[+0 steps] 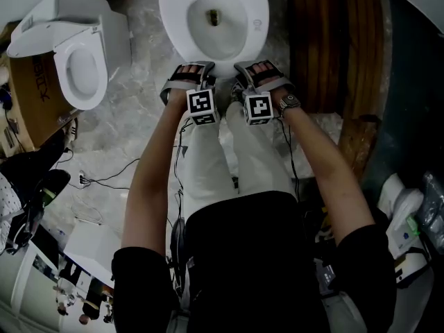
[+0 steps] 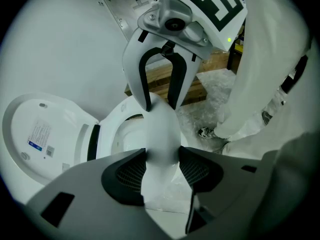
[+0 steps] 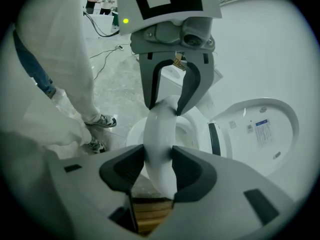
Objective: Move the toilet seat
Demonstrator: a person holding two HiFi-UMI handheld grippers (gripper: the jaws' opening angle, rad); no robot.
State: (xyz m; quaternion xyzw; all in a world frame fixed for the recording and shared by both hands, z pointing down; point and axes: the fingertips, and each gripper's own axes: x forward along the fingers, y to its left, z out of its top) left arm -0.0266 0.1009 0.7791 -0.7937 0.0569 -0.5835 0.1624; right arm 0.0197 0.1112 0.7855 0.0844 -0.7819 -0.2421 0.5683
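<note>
Toilet seat [image 1: 175,26] on the white bowl, top of the head view, left gripper [image 1: 189,73] and right gripper [image 1: 260,70] side by side at its front edge, left gripper view, pads clamped on the rim, lid [image 2: 42,134] standing open behind, right gripper view, jaws likewise pinching the rim.

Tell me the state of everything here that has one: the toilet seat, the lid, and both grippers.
toilet seat, front edge clamped from both sides and lifted off the bowl.
lid, raised, leaning back.
left gripper, shut on the toilet seat.
right gripper, shut on the toilet seat.
</note>
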